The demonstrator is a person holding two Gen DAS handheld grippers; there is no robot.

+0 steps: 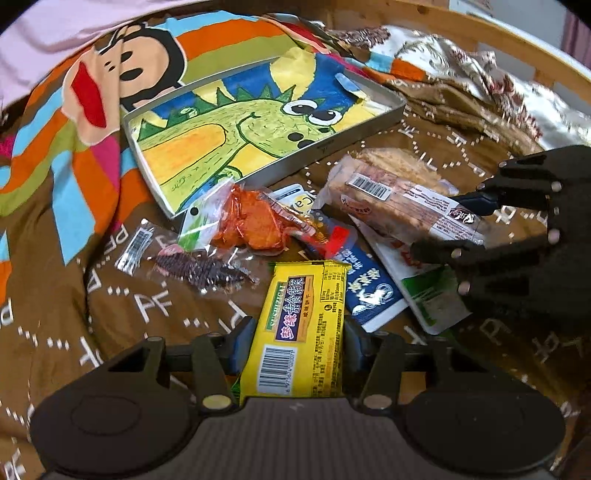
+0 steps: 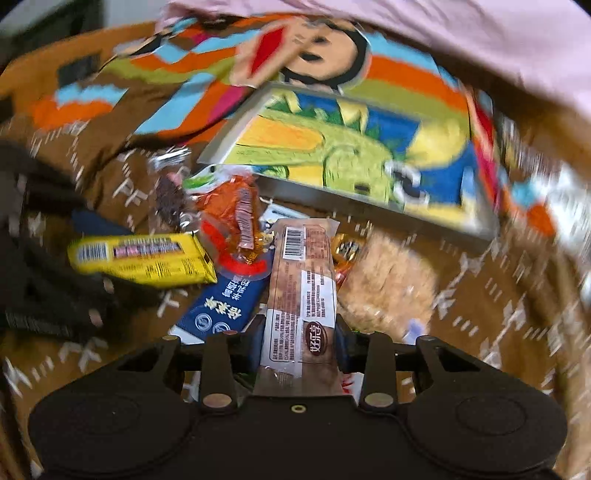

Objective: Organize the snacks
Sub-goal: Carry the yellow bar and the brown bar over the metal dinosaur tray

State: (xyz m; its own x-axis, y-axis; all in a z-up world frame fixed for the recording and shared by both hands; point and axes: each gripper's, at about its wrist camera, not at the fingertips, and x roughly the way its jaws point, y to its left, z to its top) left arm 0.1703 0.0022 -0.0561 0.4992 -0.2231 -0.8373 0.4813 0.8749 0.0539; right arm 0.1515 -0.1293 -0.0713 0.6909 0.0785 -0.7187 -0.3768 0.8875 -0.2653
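Observation:
My left gripper [image 1: 300, 343] is shut on a yellow cracker pack [image 1: 301, 325], also seen at the left of the right wrist view [image 2: 144, 258]. My right gripper [image 2: 300, 350] is shut on a long brown bread pack [image 2: 301, 295]; in the left wrist view it [image 1: 469, 225] grips that pack [image 1: 399, 199] at the right. An orange snack pouch [image 1: 255, 221], a dark purple snack bag [image 1: 201, 267] and a blue sachet [image 1: 369, 291] lie on the brown blanket. A metal tray with a dinosaur drawing [image 1: 258, 122] lies behind the pile, with no snacks in it.
A striped monkey-print blanket [image 1: 92, 110] lies left of the tray. A crumpled patterned cloth [image 1: 461, 85] and a wooden rail [image 1: 498, 33] are at the back right. A green and white pouch [image 1: 432, 295] lies under the blue sachet's right side.

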